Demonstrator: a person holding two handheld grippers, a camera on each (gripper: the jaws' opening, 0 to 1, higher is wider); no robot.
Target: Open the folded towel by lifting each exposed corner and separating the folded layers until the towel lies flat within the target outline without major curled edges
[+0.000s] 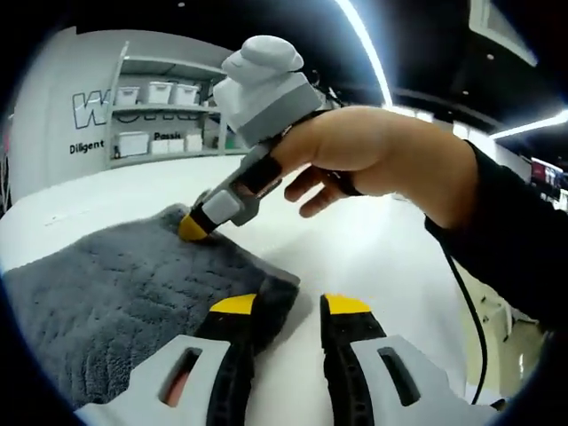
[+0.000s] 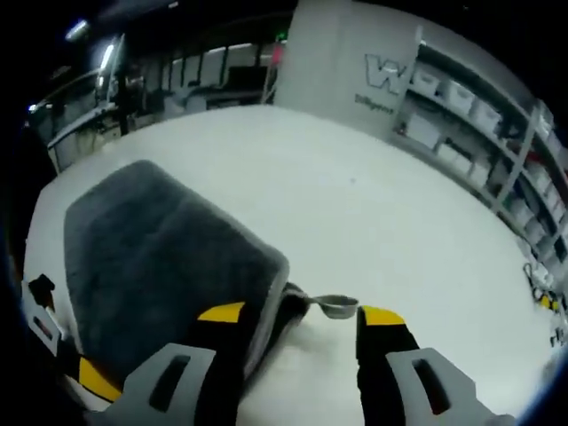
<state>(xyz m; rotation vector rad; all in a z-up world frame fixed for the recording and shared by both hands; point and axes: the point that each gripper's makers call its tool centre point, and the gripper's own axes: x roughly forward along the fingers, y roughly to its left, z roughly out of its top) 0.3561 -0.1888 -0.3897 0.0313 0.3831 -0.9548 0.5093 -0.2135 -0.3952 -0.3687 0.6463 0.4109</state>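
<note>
I hold my left gripper [image 1: 290, 304] jaws apart and empty, straddling the near corner of the grey towel [image 1: 115, 293], which lies folded on the white table [image 1: 382, 248], spreading away to the left. My right gripper [image 2: 300, 313] — also open, empty — sits at a towel edge, equally close.

A folded grey towel [image 1: 124, 293] lay at lower left on the white worktop [image 1: 373, 257]. The left hand-held gripper [image 1: 290, 307] stood parted at its near corner, while a hand [image 1: 382, 155] pressed the right hand-held gripper [image 1: 193, 227] onto the towel's far edge.
</note>
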